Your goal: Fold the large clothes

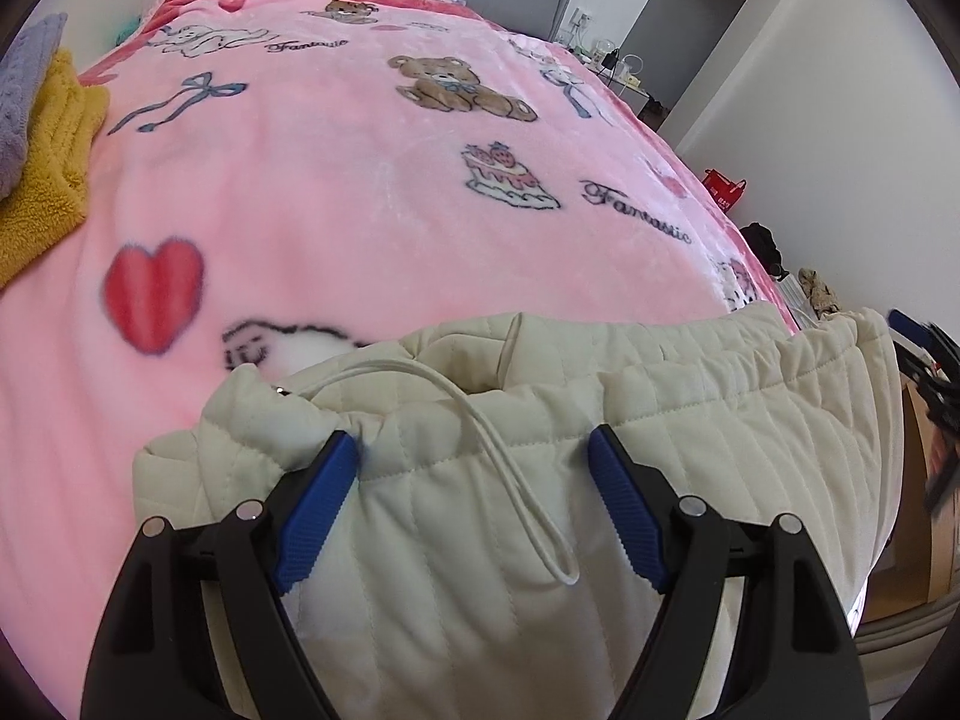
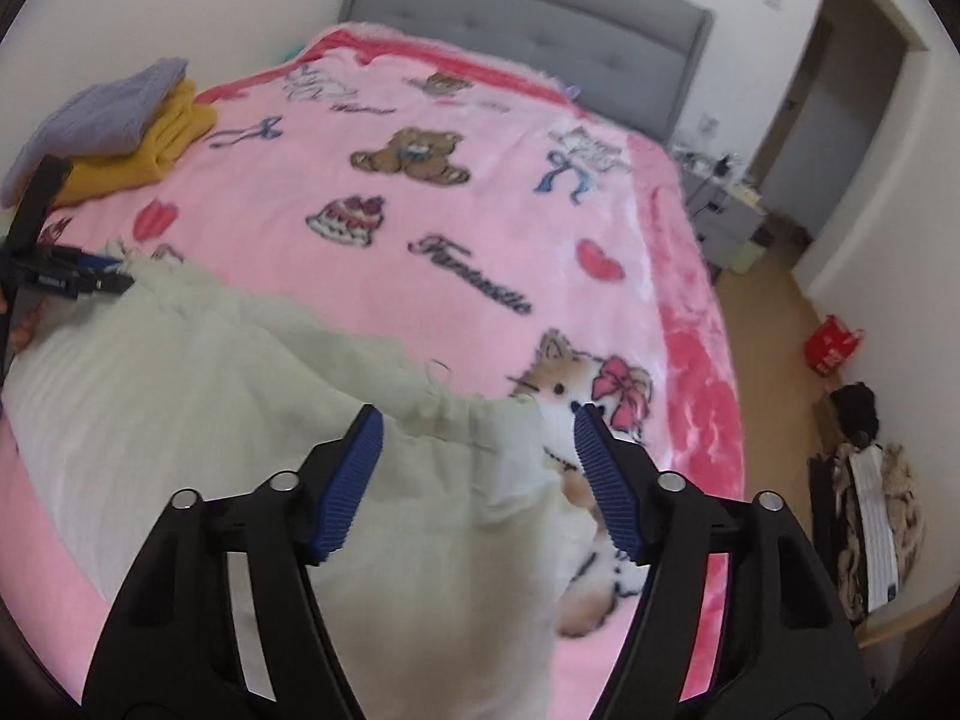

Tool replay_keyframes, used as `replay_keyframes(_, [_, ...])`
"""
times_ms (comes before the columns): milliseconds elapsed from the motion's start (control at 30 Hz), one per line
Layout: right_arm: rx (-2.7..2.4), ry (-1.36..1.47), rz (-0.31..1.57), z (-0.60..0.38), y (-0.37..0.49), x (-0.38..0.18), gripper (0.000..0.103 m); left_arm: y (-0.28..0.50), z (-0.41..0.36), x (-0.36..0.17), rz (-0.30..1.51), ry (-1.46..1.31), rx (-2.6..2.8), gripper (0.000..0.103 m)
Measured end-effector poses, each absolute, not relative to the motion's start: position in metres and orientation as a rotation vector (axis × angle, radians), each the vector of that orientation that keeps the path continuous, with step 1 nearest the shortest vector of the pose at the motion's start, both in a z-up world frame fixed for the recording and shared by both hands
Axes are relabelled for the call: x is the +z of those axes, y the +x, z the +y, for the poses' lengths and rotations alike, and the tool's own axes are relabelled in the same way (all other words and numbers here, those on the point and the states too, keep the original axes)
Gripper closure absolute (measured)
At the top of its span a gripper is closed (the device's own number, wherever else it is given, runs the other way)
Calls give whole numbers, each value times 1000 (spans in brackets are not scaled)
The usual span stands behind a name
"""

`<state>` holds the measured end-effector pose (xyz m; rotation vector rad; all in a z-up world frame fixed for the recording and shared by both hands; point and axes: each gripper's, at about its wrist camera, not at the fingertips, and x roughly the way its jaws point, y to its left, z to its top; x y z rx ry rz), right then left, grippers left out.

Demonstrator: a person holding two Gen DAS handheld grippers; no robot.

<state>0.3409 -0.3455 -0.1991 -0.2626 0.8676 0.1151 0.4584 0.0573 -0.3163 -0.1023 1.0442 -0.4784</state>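
A cream quilted garment (image 1: 690, 420) with a white drawstring (image 1: 516, 480) lies at the near edge of the bed on a pink blanket (image 1: 336, 192). My left gripper (image 1: 474, 450) is open, its blue fingers spread over the garment's gathered hem. In the right wrist view the same garment (image 2: 198, 396) spreads to the left, and my right gripper (image 2: 477, 426) is open over its right hem corner. The left gripper (image 2: 78, 276) shows at the garment's far left edge.
Folded yellow (image 1: 48, 168) and lavender (image 1: 24, 90) clothes are stacked at the bed's left side. A grey headboard (image 2: 540, 18) is at the far end. On the floor to the right are a red bag (image 2: 831, 345) and a pile of things (image 2: 870, 516).
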Motion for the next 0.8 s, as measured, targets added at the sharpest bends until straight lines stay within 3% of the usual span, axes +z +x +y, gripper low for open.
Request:
replay_keyframes(33, [171, -263, 903, -352, 348, -204, 49, 458, 57, -316, 1043, -99, -477, 25])
replay_keyframes(200, [279, -319, 1123, -374, 390, -237, 50, 454, 56, -316, 1034, -83, -466, 24])
replay_keyframes(233, [299, -287, 1154, -378, 394, -241, 58, 454, 55, -316, 1032, -80, -462, 24])
replay_keyframes(267, [333, -222, 1189, -384, 399, -247, 73, 454, 54, -316, 1032, -77, -459, 24])
replay_keyframes(367, [374, -66, 1221, -397, 403, -254, 87, 453, 53, -316, 1032, -66, -450, 24])
replay_keyframes(533, [354, -27, 1060, -406, 380, -205, 92, 447, 52, -313, 998, -38, -419, 24])
replay_keyframes(600, [304, 22, 1078, -422, 377, -200, 92, 446, 52, -314, 984, -41, -412, 24])
replay_keyframes(800, [117, 103, 1251, -447, 375, -283, 91, 448, 44, -317, 984, -5, -405, 23])
